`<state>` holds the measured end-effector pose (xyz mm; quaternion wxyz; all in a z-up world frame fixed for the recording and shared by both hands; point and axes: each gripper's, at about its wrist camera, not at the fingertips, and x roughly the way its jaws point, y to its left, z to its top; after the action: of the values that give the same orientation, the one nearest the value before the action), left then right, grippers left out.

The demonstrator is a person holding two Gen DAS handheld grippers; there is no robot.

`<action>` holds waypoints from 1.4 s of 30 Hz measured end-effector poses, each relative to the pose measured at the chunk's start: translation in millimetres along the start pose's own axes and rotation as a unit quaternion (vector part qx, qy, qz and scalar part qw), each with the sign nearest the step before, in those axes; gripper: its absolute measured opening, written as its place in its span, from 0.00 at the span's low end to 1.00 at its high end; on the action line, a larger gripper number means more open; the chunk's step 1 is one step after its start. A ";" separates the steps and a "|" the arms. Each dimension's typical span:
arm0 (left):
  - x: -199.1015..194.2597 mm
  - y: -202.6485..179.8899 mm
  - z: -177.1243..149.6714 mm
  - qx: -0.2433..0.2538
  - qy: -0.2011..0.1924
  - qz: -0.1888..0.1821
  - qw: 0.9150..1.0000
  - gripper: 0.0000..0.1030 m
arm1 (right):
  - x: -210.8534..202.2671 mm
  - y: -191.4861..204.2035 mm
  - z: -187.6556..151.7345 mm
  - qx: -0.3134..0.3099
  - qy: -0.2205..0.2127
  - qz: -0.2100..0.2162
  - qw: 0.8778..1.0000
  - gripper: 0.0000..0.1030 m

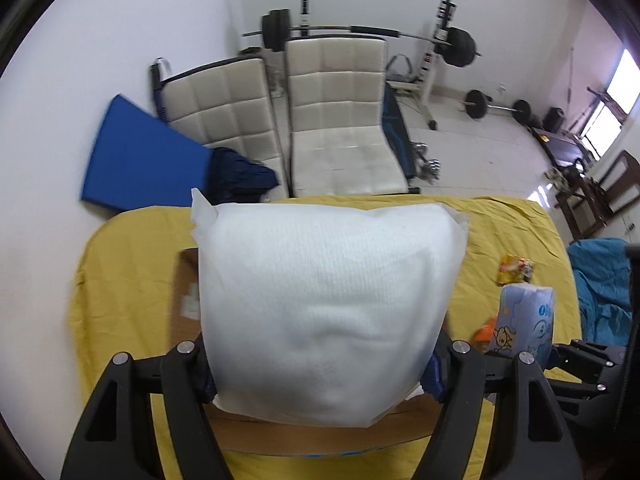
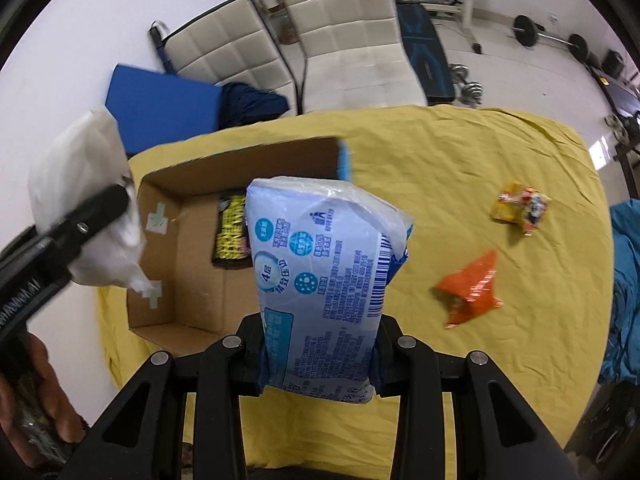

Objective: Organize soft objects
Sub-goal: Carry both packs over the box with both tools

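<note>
Black jaws of the left gripper (image 1: 320,380) are clamping the near end of a plump white pillow pack (image 1: 328,304), holding it up over the near wall of the cardboard box (image 2: 192,264); its pads are pressing into the soft sides. To the right, the right gripper (image 2: 318,364) is standing narrow, squeezing the near end of a blue-and-white tissue pack (image 2: 328,272) and holding it above the yellow tablecloth (image 2: 460,160). Blue print is covering the wrapper, with round badges, a barcode and a figure 4 in a ring; the smaller writing is too fine to read. In the right wrist view a hand (image 2: 36,408) is gripping the left tool at the near left edge.

Just beyond the tissue pack, the open box is sitting on the cloth with a dark packet with a yellow pattern (image 2: 232,232) lying on its floor and pale tape patches on its left wall. Right of the box, an orange wrapper (image 2: 472,288) is lying crumpled, and farther off a yellow snack packet (image 2: 520,204) is resting on the cloth, well apart from the box.
</note>
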<state>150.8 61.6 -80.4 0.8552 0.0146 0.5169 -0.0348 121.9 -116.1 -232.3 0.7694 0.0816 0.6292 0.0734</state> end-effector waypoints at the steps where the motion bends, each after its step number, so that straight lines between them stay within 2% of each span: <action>1: -1.4 11.2 -1.2 -0.005 0.000 0.004 1.000 0.70 | 6.0 9.7 -0.5 -0.004 0.004 0.001 1.000 0.37; 5: -2.1 43.2 -9.3 -0.022 0.004 0.014 1.000 0.70 | 30.5 34.0 -5.1 -0.014 0.020 -0.001 1.000 0.37; 9: 13.6 63.5 -17.2 -0.036 0.024 0.012 0.999 0.70 | 60.4 46.9 -7.9 -0.019 0.040 -0.012 0.999 0.37; 17: 83.8 86.7 -35.6 -0.056 0.103 0.004 0.993 0.70 | 127.4 45.0 -9.7 -0.005 0.092 -0.028 0.995 0.37; 23: 139.1 95.3 -39.2 -0.058 0.154 0.011 0.986 0.70 | 170.7 41.9 -10.2 -0.005 0.125 -0.048 0.991 0.38; 29: 172.5 97.5 -38.2 -0.043 0.173 0.029 0.984 0.70 | 201.5 41.3 -13.5 -0.004 0.150 -0.063 0.987 0.38; 39: 205.6 103.6 -41.5 -0.032 0.203 0.045 0.978 0.70 | 229.8 37.7 -19.8 -0.003 0.182 -0.078 0.980 0.40; 42: 213.3 99.6 -43.6 -0.027 0.212 0.037 0.976 0.71 | 236.4 34.5 -23.0 -0.002 0.188 -0.081 0.979 0.42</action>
<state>218.5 154.1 -290.6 0.7268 0.0175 0.6865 0.0149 145.7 -30.7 -455.3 0.6409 0.0136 0.7671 0.0255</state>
